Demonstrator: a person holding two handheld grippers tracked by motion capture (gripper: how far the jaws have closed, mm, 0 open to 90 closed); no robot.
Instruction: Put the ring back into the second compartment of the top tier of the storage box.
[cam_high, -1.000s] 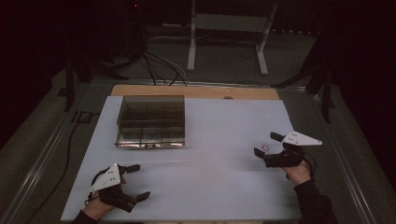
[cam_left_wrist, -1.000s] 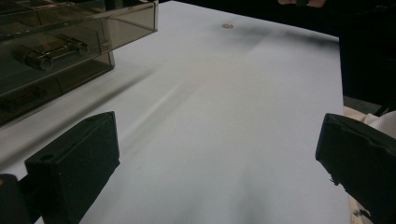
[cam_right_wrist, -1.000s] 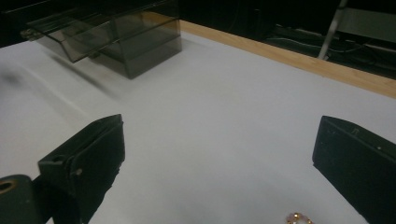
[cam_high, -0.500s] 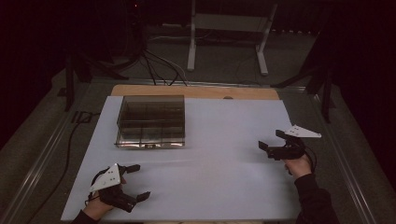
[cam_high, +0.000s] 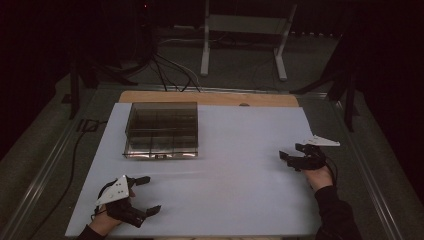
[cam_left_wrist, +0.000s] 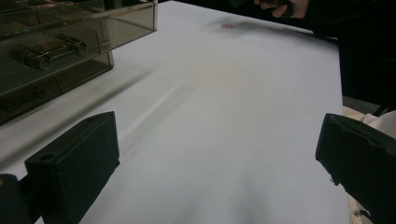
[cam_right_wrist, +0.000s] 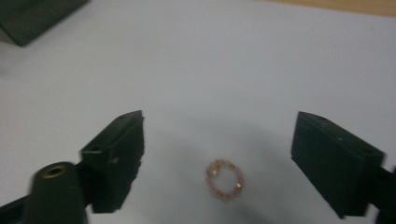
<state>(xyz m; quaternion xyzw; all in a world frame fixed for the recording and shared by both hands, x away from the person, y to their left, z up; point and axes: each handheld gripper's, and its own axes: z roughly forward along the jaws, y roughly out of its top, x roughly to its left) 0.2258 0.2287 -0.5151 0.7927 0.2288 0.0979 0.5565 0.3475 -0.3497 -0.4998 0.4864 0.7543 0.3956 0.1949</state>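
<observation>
High view overhead; gripper views close, table-level.

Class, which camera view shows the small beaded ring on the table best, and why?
The right gripper view: the beaded ring lies close up on the white table, between the open jaws of the right gripper. The left gripper view shows it as a far-off pink speck; in the high view I cannot make it out.
</observation>
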